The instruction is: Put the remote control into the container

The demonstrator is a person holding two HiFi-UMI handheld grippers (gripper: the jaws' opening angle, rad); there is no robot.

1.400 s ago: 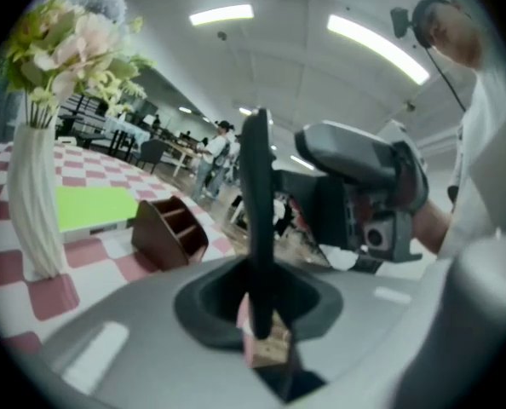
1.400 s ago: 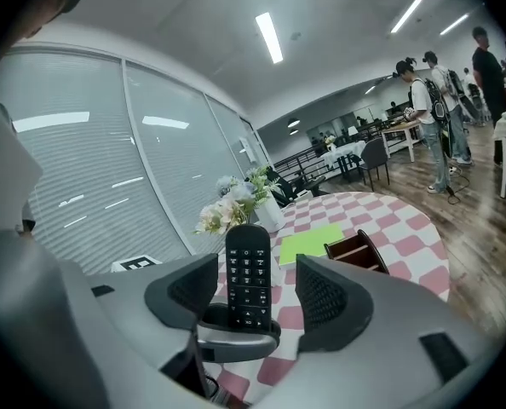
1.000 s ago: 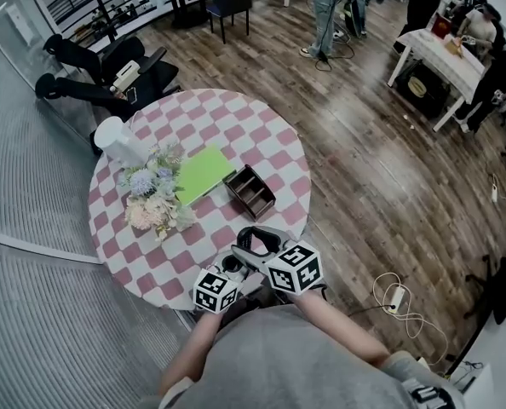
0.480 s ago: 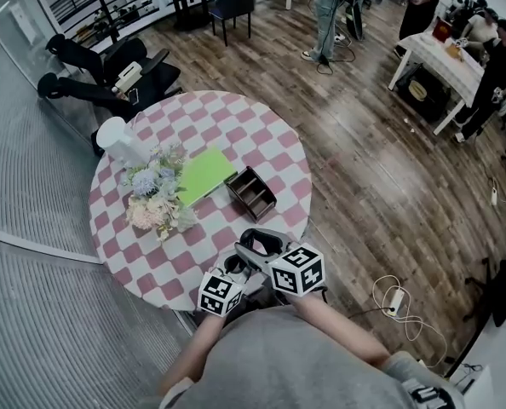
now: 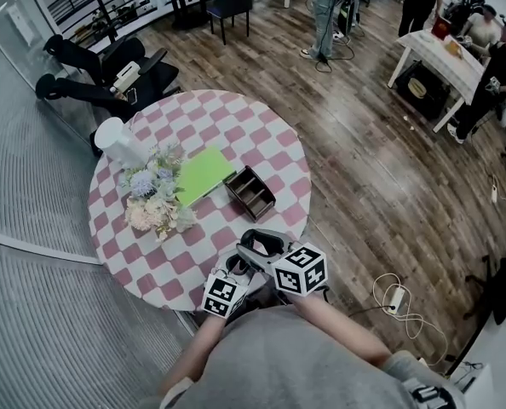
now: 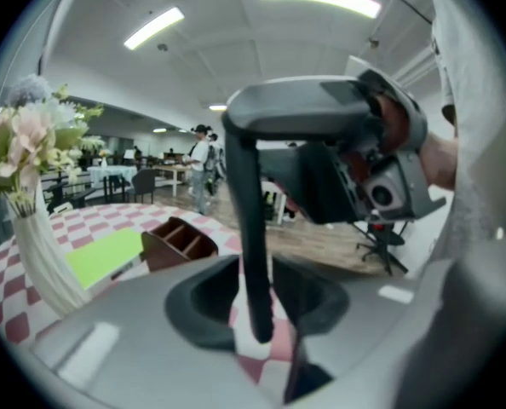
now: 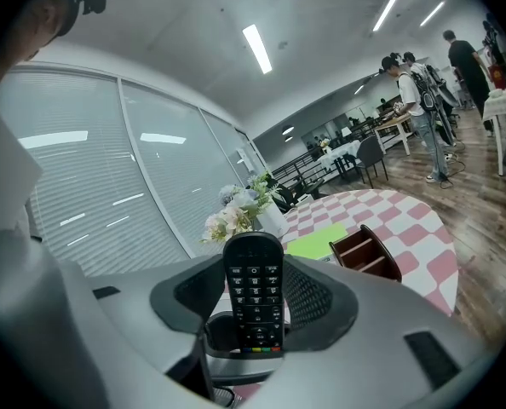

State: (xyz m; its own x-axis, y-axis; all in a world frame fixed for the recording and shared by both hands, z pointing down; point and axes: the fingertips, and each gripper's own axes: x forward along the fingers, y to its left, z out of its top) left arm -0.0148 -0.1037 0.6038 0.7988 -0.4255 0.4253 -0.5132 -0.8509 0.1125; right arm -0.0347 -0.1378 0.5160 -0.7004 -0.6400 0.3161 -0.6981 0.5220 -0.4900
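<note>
The black remote control (image 7: pixel 253 292) stands upright between the pads of my right gripper (image 7: pixel 255 290), buttons facing its camera. The jaws are closing and the pads touch its sides. In the left gripper view the remote (image 6: pixel 251 254) shows edge-on as a thin dark bar in the gap of my left gripper (image 6: pixel 257 303), whose jaws are opening with space on both sides. In the head view both grippers, left (image 5: pixel 234 269) and right (image 5: pixel 255 247), meet over the table's near edge. The brown wooden container (image 5: pixel 250 192) stands a little beyond them, with its compartments empty.
On the pink-checked round table (image 5: pixel 261 135) lie a green notebook (image 5: pixel 200 174), a vase of flowers (image 5: pixel 151 196) and a white jug (image 5: pixel 117 141), all left of the container. Wooden floor lies to the right, with people standing far back (image 5: pixel 325 7).
Both grippers have stayed together at the near table edge. The left one has crept slightly right and toward me.
</note>
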